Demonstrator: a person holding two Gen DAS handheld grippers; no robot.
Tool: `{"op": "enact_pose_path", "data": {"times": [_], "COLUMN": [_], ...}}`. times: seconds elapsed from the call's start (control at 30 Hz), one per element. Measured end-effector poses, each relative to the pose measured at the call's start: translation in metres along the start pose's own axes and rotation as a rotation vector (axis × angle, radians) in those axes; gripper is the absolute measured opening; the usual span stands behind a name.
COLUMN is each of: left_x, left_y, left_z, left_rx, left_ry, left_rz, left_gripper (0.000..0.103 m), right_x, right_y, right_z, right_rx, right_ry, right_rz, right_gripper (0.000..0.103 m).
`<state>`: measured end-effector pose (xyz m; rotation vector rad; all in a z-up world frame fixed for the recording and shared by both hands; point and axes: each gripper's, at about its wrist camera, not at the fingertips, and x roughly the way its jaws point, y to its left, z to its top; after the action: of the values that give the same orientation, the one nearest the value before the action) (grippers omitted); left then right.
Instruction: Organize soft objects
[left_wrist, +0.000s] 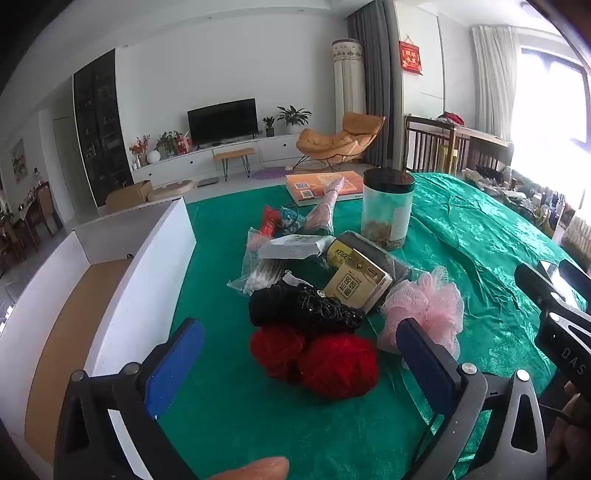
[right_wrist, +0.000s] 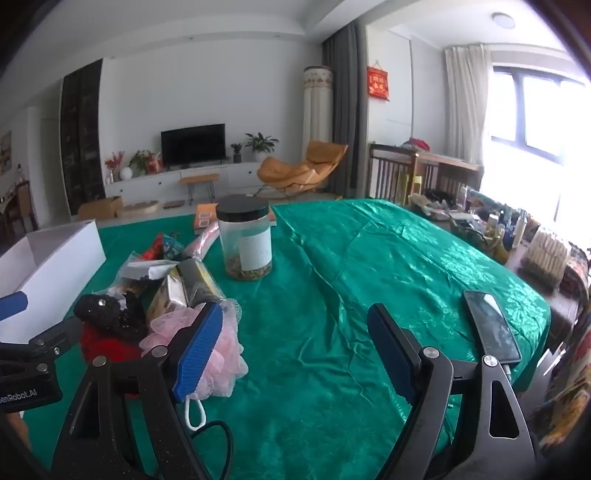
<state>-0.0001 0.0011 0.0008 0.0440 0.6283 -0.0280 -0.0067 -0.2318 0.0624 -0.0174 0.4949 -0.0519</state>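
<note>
A white box (left_wrist: 122, 280) w/ a brown floor is seen at far left on a green tablecloth (left_wrist: 229, 398). The left gripper (left_wrist: 299, 354) is held wide open, nothing between its blue pads. Just ahead, two red yarn balls (left_wrist: 332, 365) lie touching, a black beaded piece (left_wrist: 295, 310) on top. A pink mesh pouf (left_wrist: 424, 306) sits beside them, packets behind. The right gripper (right_wrist: 295, 343) is open too, empty, its left pad in front of the pouf. A phone (right_wrist: 491, 325) lies at right.

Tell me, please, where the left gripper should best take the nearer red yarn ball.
Probably across the round middle of the nearer red yarn ball, from the front and above. It lies between the open left gripper fingers, its near side and top exposed.
</note>
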Motion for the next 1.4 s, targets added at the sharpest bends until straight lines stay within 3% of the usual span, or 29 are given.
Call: {"op": "enact_pose_path", "data": {"times": [1.4], "left_x": [0.002], "left_y": [0.001], "left_z": [-0.008], "left_rx": [0.010], "left_ry": [0.010], "left_rz": [0.033], "left_gripper": [0.103], "right_x": [0.005], "right_y": [0.017], "right_z": [-0.004], "right_rx": [-0.069], "right_ry": [0.018], "right_rz": [0.081], "right_gripper": [0.083]}}
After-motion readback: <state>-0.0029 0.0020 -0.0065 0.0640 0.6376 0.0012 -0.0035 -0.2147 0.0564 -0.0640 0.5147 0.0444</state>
